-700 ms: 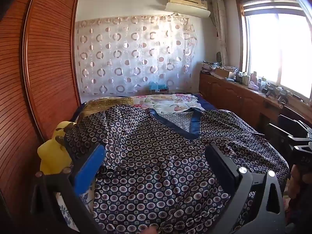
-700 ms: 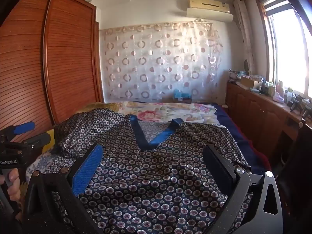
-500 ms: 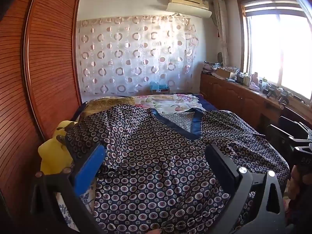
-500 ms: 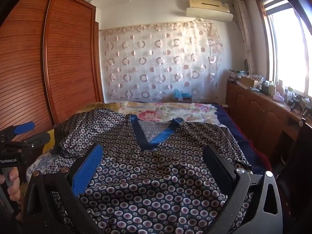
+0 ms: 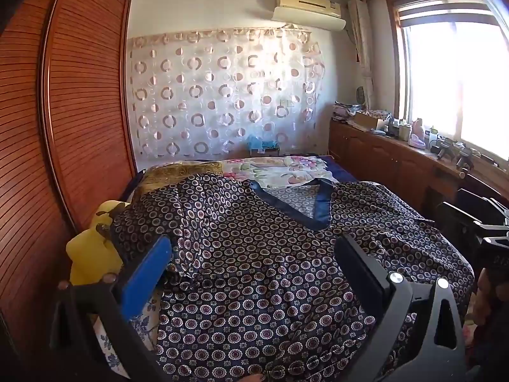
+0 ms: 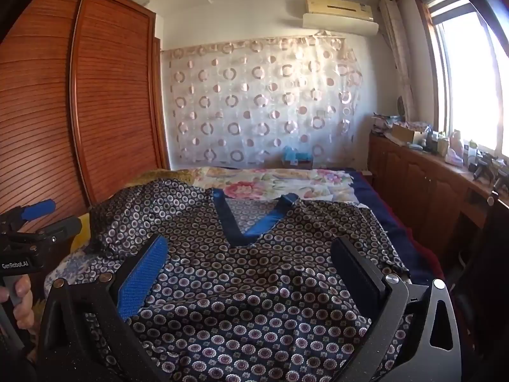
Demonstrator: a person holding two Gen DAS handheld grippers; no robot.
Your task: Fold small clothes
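Room first: a bedroom with a big louvered wooden wardrobe (image 5: pixel 79 111) down one side, a sheer curtain with ring patterns (image 5: pixel 222 95) across the far wall, an air conditioner (image 5: pixel 307 6) above it and a bright window (image 5: pixel 455 82) over a long wooden cabinet run (image 5: pixel 388 165) cluttered with small stuff. The bed (image 6: pixel 394 226) fills the middle, with a floral sheet (image 6: pixel 273 184) showing at the far end. Spread flat on top of it is the thing to fold, a dark circle-print top with a blue V-neck trim (image 5: pixel 270 261), front side up, neckline pointing away, and a yellow plush toy (image 5: pixel 92 248) peeks out beside its sleeve. Looks to me like the very start, garment laid out but no fold made yet. Both sets of tongs, left tongs (image 5: pixel 254 264) and right tongs (image 6: pixel 251 264), hang over the near hem spread wide, gripping nothing. Next move probably means dropping down to pinch a sleeve or side edge and carrying it across toward the middle, keeping that slippery-looking fabric from bunching.
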